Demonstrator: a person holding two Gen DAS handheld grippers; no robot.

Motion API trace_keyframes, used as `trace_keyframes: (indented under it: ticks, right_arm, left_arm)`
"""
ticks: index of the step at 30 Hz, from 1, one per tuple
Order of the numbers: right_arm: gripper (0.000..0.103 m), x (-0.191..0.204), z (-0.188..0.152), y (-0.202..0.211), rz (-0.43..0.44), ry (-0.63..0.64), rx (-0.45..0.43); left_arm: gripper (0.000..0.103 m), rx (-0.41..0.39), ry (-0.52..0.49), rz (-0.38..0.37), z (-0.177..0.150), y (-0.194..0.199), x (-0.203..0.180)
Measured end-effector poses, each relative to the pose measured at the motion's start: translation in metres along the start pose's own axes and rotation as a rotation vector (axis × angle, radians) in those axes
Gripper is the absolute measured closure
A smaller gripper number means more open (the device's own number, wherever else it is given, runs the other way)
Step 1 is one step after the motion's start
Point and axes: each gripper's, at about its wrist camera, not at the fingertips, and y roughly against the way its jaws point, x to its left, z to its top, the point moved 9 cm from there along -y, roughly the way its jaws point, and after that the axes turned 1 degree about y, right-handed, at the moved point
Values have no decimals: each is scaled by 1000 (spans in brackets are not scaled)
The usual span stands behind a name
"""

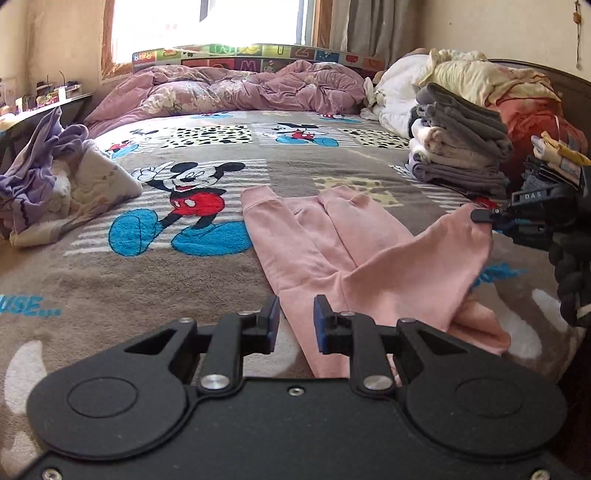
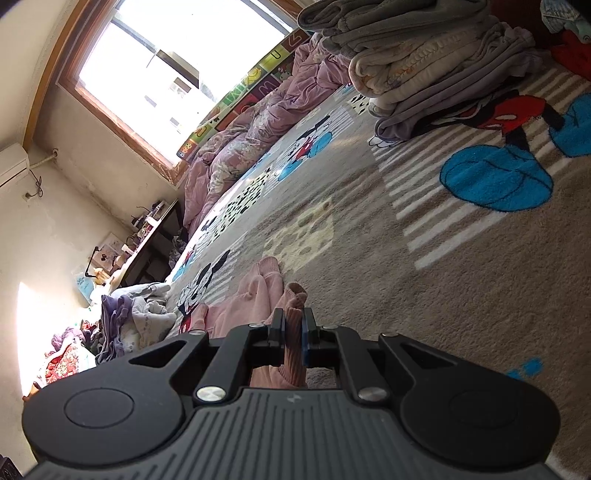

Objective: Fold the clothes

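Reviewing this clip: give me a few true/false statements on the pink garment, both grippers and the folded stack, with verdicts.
1. The right gripper is clamped on ribbed pink fabric. True.
2. The left gripper grips the pink garment. False: its jaws stand open, with nothing between them.
3. The pink garment lies fully flat on the bed. False: the right gripper holds one corner raised off the Mickey Mouse blanket.
4. A stack of folded grey and cream clothes sits on the bed beyond the right gripper. True.
5. The rumpled purple duvet covers the pink garment. False: it lies bunched at the far side near the window.
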Motion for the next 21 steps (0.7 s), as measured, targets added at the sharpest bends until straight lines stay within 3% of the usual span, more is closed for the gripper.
trace_keyframes:
  ticks: [12, 18, 21]
  right_arm:
    - [93, 22, 5, 9, 37, 19, 12]
    - [93, 25, 3, 12, 52, 28, 23]
    - [93, 27, 2, 14, 59, 43, 36]
  left_arm:
    - [85, 55, -31, -33, 44, -86, 2]
    - [85, 149, -40, -28, 57, -146, 19]
    - [85, 96, 18, -22, 84, -154, 31]
